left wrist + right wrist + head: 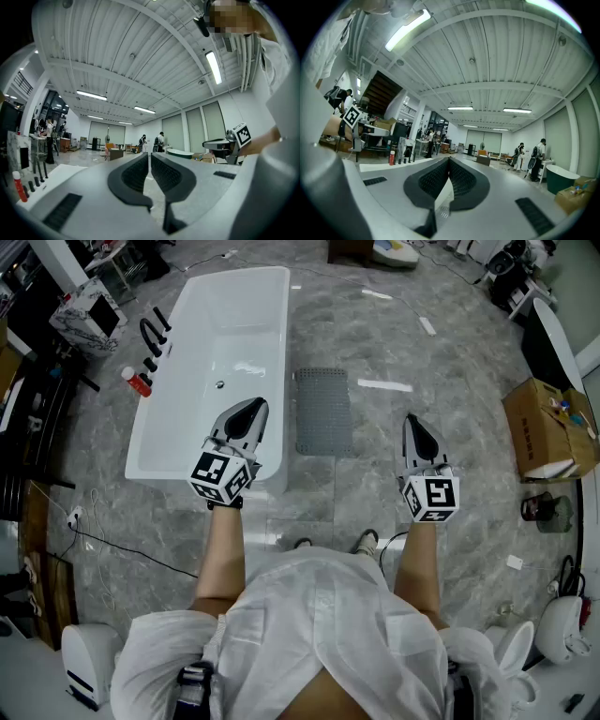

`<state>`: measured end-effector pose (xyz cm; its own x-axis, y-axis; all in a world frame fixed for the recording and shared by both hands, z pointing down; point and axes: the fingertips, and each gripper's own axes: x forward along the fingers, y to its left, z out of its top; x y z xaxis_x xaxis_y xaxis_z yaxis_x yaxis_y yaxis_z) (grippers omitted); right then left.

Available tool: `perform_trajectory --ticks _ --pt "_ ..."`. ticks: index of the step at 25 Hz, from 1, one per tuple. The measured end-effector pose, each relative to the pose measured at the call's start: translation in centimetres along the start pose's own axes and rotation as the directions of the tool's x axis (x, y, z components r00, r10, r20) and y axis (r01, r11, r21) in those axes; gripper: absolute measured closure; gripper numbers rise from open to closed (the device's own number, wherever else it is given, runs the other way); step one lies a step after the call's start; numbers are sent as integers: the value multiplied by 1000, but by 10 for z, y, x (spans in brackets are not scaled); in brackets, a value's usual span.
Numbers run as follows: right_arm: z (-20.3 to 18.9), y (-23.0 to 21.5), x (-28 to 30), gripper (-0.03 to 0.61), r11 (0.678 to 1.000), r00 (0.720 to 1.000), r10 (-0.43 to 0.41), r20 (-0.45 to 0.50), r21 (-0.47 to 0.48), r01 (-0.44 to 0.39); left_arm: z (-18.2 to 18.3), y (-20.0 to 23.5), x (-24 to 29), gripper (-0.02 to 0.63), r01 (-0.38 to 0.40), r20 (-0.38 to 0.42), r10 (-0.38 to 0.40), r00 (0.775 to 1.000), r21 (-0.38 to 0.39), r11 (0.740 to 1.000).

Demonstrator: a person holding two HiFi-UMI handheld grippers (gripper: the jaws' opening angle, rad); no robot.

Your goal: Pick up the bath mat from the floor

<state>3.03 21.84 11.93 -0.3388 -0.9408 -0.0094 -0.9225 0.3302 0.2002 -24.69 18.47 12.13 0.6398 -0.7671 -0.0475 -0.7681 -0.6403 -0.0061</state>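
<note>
The person's white shirt (319,634) fills the bottom of the head view, with both forearms reaching forward from it. Beyond lies the grey marbled floor (441,362), and on it the white bathtub (230,343) at the left. The bath mat (323,412), a grey studded rectangle, lies flat on the floor just beside the tub's right wall, ahead of the two grippers and between them.

The left gripper (253,407) hovers over the tub's near corner and the right gripper (411,420) is held out to the mat's right. Both are level and well above the floor. Each has its jaws together with nothing between them.

The mat looks thin, light and rubbery, so it will likely sag and fold when lifted. As it hugs the floor, the near short edge or a corner seems the best place to take hold, with one jaw slid underneath.
</note>
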Motion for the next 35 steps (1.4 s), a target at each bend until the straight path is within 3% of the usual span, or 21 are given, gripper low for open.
perform_trajectory --ticks 16,22,35 --pt "-5 0 -1 552 1000 1000 7 -17 -17 -7 -4 -5 2 588 7 -14 -7 1000 4 1000" --pt "-2 0 -1 551 1000 1000 10 21 2 -10 -5 -5 2 588 8 -18 -8 1000 8 1000" --pt "-11 2 8 551 999 999 29 -16 -29 -30 -11 1 5 588 -1 -20 0 1000 -7 1000"
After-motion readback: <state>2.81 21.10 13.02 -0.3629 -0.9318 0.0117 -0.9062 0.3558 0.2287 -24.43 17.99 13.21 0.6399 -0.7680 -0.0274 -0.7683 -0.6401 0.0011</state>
